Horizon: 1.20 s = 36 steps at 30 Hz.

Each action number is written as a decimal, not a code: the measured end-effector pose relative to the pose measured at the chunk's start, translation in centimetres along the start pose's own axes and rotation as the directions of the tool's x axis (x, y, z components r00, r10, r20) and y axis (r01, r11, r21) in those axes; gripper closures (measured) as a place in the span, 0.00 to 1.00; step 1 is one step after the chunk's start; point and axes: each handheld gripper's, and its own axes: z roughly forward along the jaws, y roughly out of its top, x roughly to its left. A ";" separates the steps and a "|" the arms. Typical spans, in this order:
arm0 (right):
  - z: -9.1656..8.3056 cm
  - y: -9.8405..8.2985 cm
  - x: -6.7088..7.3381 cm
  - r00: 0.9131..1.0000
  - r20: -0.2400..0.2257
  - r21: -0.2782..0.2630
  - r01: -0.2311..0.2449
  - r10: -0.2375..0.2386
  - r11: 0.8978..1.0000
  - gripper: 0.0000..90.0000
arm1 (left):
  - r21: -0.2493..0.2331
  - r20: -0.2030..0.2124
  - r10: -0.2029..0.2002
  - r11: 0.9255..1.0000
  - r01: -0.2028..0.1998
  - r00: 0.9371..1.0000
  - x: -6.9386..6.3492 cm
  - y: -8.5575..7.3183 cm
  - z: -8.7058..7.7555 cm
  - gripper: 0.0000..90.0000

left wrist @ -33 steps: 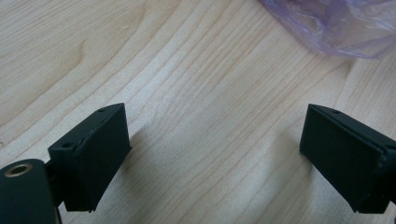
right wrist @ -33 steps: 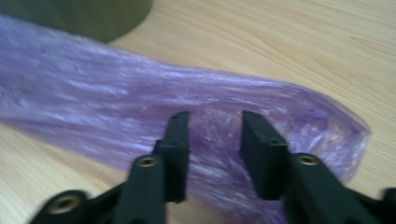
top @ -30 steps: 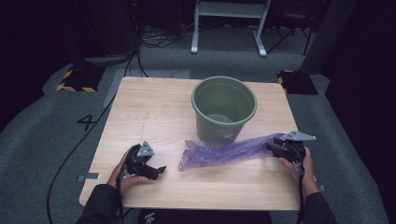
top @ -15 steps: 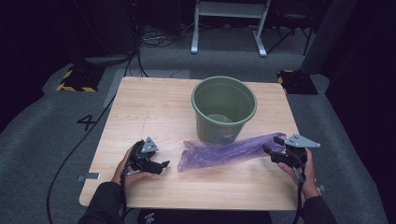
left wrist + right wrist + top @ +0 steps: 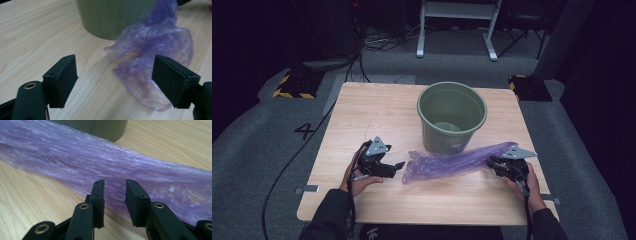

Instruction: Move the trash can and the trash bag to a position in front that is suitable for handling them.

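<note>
Table (image 5: 372,120) – wood, grey carpet round; left gripper (image 5: 113,82) wide apart, right gripper (image 5: 114,195) slightly apart.

The high view looks forward and down from above the near edge of the surface (image 5: 362,120), taking in all four edges. The left gripper view sits low and close, facing the purple bag (image 5: 152,62) and the green bucket (image 5: 112,17). The right gripper view (closer yet) faces the same bag (image 5: 100,165) and bucket (image 5: 100,127), which all views share.
</note>
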 end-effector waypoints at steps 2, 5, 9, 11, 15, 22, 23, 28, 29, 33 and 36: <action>0.3 -0.1 0.0 1.000 -0.001 0.003 -0.003 0.003 1.000 0.76 | 0.005 0.031 0.005 1.000 -0.005 1.000 -0.6 0.2 0.7 0.22; 0.5 -0.1 0.0 1.000 0.007 0.015 0.000 0.000 1.000 0.74 | 0.024 0.076 0.003 1.000 -0.005 0.997 -1.3 0.4 1.9 0.23; 0.6 -0.1 0.0 1.000 0.015 0.021 0.001 -0.002 1.000 0.74 | 0.074 0.092 0.041 0.996 -0.048 0.995 -2.2 0.4 3.2 0.26; 0.8 -0.2 -0.1 1.000 0.017 0.027 -0.006 0.006 1.000 0.74 | 0.126 0.085 0.048 0.990 -0.058 0.995 -2.6 0.2 4.2 0.41; 1.0 -0.3 -0.3 1.000 0.015 0.037 -0.018 0.017 0.999 0.74 | 0.144 0.112 0.063 0.986 -0.079 0.992 -2.9 -0.3 4.7 0.52; 1.2 -0.2 -0.7 0.999 0.037 0.027 -0.041 0.040 0.999 0.72 | 0.164 0.179 0.120 0.975 -0.150 0.976 -4.3 -0.7 5.0 0.65; 1.3 -0.2 -0.8 0.998 0.039 0.026 -0.046 0.045 0.999 0.71 | 0.170 0.191 0.131 0.972 -0.164 0.973 -4.5 -0.8 5.1 0.65; 1.4 0.5 -0.6 0.998 0.049 0.011 -0.049 0.048 0.999 0.53 | 0.191 0.216 0.151 0.962 -0.194 0.965 -5.4 -1.1 5.3 0.65; 1.3 0.6 -0.5 0.997 0.047 0.001 -0.054 0.054 0.999 0.51 | 0.187 0.226 0.146 0.964 -0.190 0.963 -5.6 -1.1 5.3 0.65; 1.1 1.0 -0.2 0.997 0.048 -0.018 -0.057 0.058 0.998 0.41 | 0.177 0.240 0.143 0.966 -0.188 0.960 -5.8 -1.1 5.2 0.65; 0.8 1.3 -0.1 0.996 0.050 -0.043 -0.065 0.067 0.997 0.36 | 0.181 0.248 0.145 0.964 -0.193 0.958 -6.2 -1.2 5.2 0.66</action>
